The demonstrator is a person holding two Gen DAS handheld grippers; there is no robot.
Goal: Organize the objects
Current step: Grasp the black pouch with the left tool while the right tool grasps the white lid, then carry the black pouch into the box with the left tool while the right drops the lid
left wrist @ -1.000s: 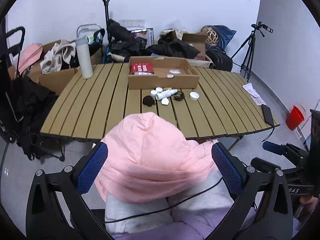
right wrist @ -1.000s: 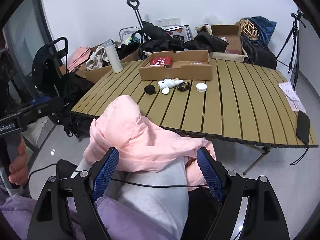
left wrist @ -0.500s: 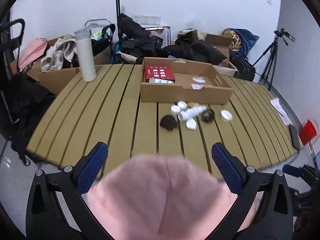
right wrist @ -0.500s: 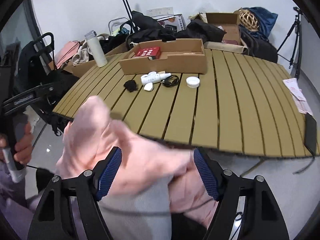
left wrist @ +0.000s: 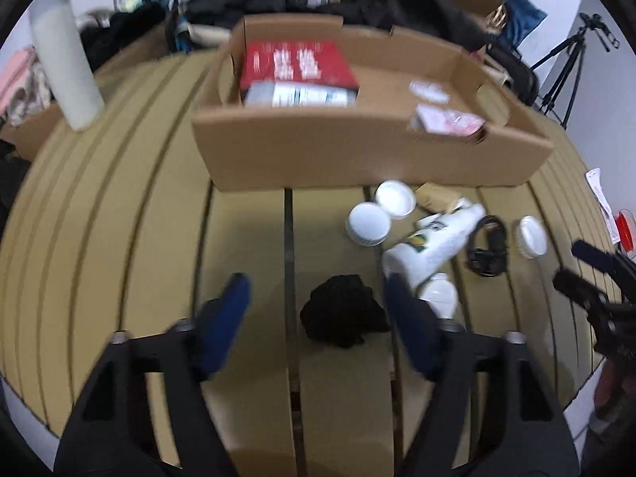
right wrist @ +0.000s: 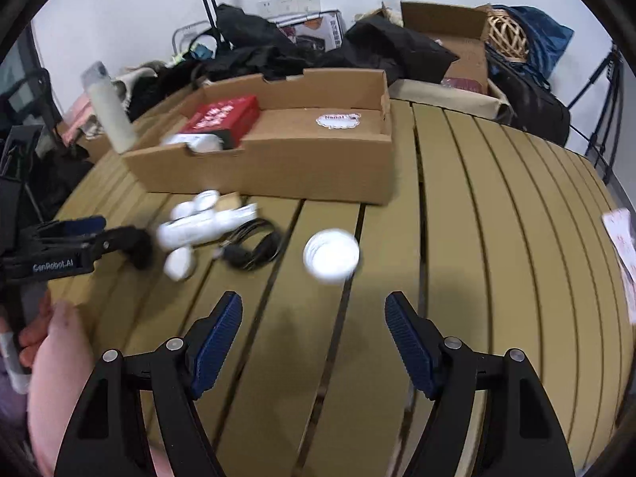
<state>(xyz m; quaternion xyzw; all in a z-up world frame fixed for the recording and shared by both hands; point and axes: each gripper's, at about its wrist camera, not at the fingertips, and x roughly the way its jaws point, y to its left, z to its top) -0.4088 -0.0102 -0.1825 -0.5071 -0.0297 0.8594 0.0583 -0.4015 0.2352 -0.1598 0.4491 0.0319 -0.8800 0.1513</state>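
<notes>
My left gripper (left wrist: 316, 298) is open and empty over the slatted table (left wrist: 139, 218), with a black crumpled item (left wrist: 344, 318) lying between its blue fingers. A white tube (left wrist: 435, 244), white lids (left wrist: 367, 222), a small white case (left wrist: 439, 294), a black cable (left wrist: 487, 248) and a round white jar (left wrist: 532, 234) lie in front of the cardboard tray (left wrist: 357, 155). My right gripper (right wrist: 312, 312) is open and empty, just short of the round white jar (right wrist: 332, 254). The left gripper also shows in the right wrist view (right wrist: 95, 238).
The tray holds a red box (left wrist: 296, 63), a white box (left wrist: 302, 97) and small packets (left wrist: 447, 119). A white bottle (left wrist: 65, 55) stands at the table's back left. Bags, boxes and a tripod (left wrist: 572, 51) crowd behind. A paper (right wrist: 624, 246) lies at the right edge.
Both grippers have moved from above the pink-clad lap forward over the table and down toward the small items. The pink clothing has left both views.
</notes>
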